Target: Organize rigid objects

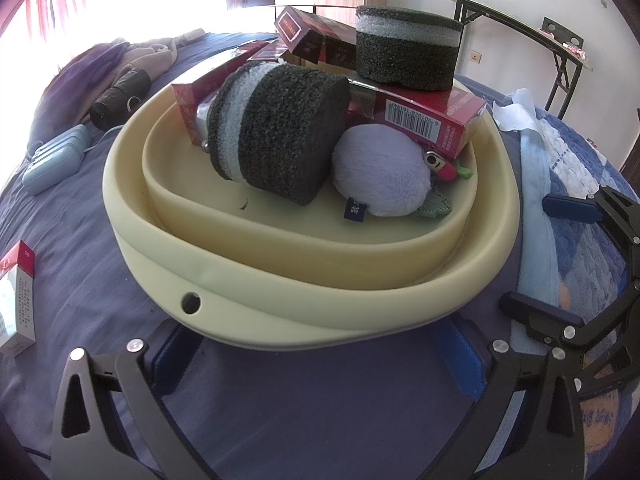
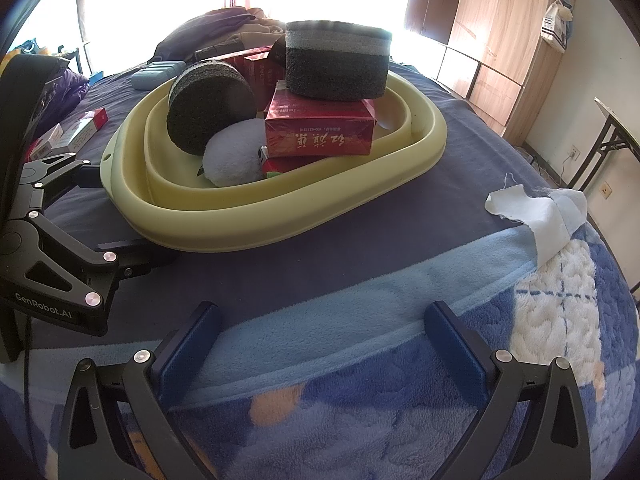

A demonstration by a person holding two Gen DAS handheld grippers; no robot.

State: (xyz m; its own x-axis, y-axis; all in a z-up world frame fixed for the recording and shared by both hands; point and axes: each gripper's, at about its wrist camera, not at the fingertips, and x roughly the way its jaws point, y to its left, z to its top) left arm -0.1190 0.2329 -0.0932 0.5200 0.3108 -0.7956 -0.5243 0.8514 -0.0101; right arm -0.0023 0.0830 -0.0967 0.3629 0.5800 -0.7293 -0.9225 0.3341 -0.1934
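Pale-yellow collapsible plastic basin [image 1: 208, 280] on dark blue bedsheet [image 1: 80, 240], holding a heap: dark grey foam cylinder with a lighter band [image 1: 276, 136] lying on its side against red cardboard carton with barcode [image 1: 424, 120]; second dark foam cylinder [image 1: 408, 48] upright on top of the cartons; white fuzzy plush ball [image 1: 380, 172] at the front, touching the tipped cylinder and tucked under the barcode carton; more red boxes [image 1: 308, 32] stacked behind. Left gripper [image 1: 320, 360] spread wide, blue-padded fingers [image 1: 460, 356] just under the basin's near rim, pinching nothing. Right gripper [image 2: 320, 344] likewise spread apart, empty, over blue fleece blanket [image 2: 360, 400], apart from the basin [image 2: 280, 224]. Red-and-white small box [image 1: 16, 300] loose on the sheet at the left, outside the basin; pale blue case [image 1: 56, 160] beyond it; white cloth scrap [image 2: 532, 208] on the blanket's edge.
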